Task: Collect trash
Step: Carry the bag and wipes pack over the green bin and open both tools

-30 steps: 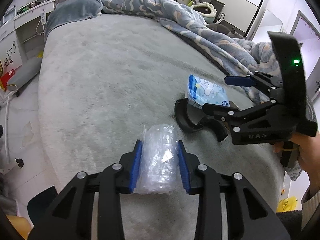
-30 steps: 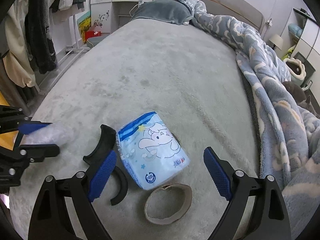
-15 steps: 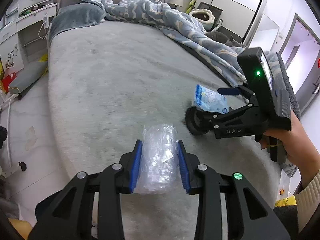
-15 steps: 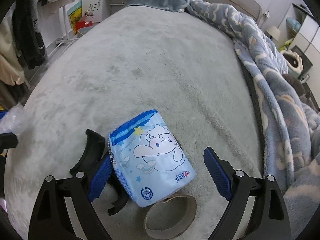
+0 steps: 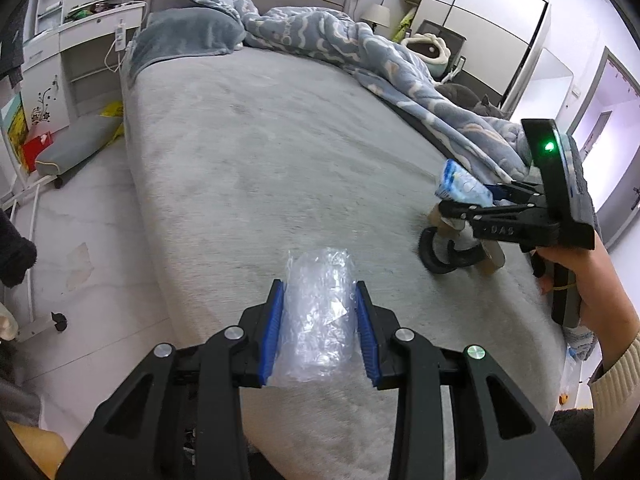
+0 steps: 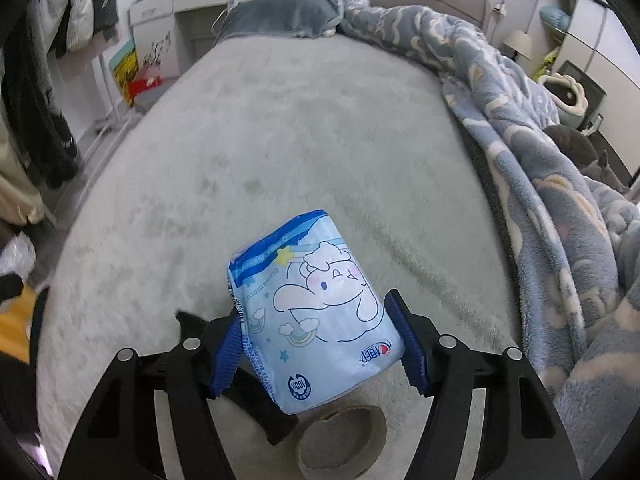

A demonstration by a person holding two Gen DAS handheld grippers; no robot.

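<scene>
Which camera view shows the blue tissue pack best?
The right wrist view: the blue tissue pack fills the centre, its cartoon print plain, gripped by the right gripper. The left wrist view shows only a small part of it, far right, above the gripper.

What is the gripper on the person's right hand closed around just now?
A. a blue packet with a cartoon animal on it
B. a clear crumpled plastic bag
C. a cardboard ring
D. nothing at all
A: the right gripper has its blue pads pressed on both sides of the blue cartoon packet, raised above the cardboard ring.
</scene>
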